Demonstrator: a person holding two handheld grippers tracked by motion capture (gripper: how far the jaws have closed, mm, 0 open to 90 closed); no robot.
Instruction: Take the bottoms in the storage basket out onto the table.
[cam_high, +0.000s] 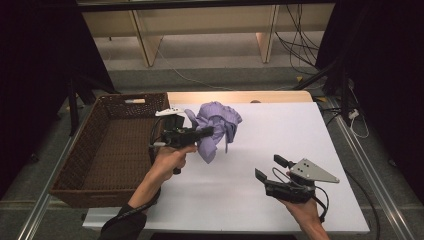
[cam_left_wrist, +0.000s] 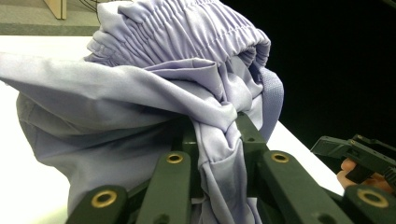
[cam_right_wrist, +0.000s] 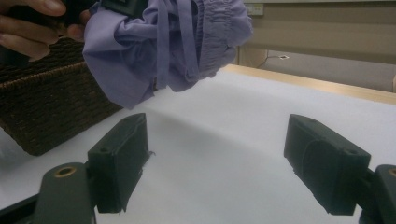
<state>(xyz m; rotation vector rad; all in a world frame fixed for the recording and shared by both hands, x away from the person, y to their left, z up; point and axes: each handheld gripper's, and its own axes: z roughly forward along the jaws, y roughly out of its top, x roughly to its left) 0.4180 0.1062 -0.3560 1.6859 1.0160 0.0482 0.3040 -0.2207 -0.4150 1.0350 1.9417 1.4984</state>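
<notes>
A bundled lilac garment with an elastic waistband hangs above the white table, lifted clear of it. My left gripper is shut on a fold of this garment, the cloth pinched between its jaws. From the right gripper view the garment hangs at upper left with a drawstring dangling. My right gripper rests near the table's front right, open, with nothing between its fingers.
A brown wicker basket stands at the left of the table, beside the held garment. Wooden furniture legs and cables lie on the floor beyond the table's far edge.
</notes>
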